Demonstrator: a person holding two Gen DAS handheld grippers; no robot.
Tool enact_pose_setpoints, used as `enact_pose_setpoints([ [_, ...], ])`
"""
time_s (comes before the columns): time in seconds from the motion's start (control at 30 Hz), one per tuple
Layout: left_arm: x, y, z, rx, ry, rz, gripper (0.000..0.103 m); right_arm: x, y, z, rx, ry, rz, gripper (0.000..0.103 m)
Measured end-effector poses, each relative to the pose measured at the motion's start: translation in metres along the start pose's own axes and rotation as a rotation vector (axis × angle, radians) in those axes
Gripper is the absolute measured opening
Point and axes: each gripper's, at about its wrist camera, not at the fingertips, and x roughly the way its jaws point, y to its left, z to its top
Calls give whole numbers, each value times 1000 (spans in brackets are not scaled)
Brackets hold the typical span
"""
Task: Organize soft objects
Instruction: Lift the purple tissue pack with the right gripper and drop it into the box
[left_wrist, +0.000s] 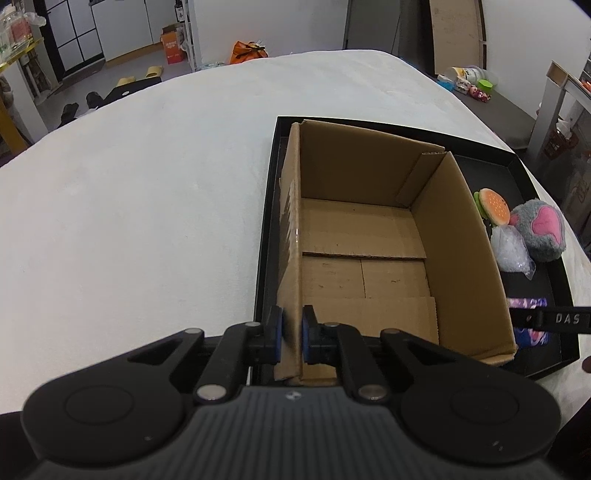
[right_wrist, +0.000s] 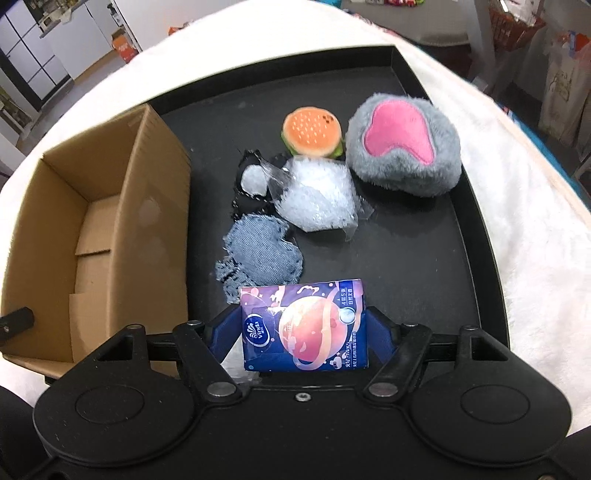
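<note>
The left gripper (left_wrist: 292, 334) pinches the near wall of the cardboard box (left_wrist: 461, 258) in the black tray (right_wrist: 424, 258), while the right gripper (right_wrist: 304, 326) squeezes the purple tissue pack (right_wrist: 304, 325) above the tray's near edge.

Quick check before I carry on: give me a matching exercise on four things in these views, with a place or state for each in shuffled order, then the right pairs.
Things:
1. tissue pack
2. cardboard box
3. burger plush
4. left gripper

Places or states:
A. empty inside, standing in the black tray
B. clamped on the box's near-left wall
C. between the right gripper's blue pads
D. on the tray beside the grey and pink plush

Pairs: 1-C, 2-A, 3-D, 4-B
</note>
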Motion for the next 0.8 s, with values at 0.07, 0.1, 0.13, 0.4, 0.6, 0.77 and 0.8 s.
enact_pose_setpoints([
  [0.07,-1,0,0,6,-2,0,9,-6,1,-2,0,-24,1,70],
  [0.1,0,0,0,3,0,-1,9,-7,2,-2,4,-39,3,69],
  [0.13,0,1,0,1,0,-1,9,-11,2,-2,11,-58,9,69],
  [0.4,4,-2,-1,-3,9,4,9,-37,-1,2,43,-141,83,69],
  [0.6,5,0,0,-22,14,-6,9,-52,9,5,23,-176,95,69],
  [0.77,6,4,-2,-40,22,-22,9,-68,30,14,-18,-219,114,69],
  [0.8,7,5,-1,-46,25,-27,10,-70,35,16,-27,-225,117,69],
])
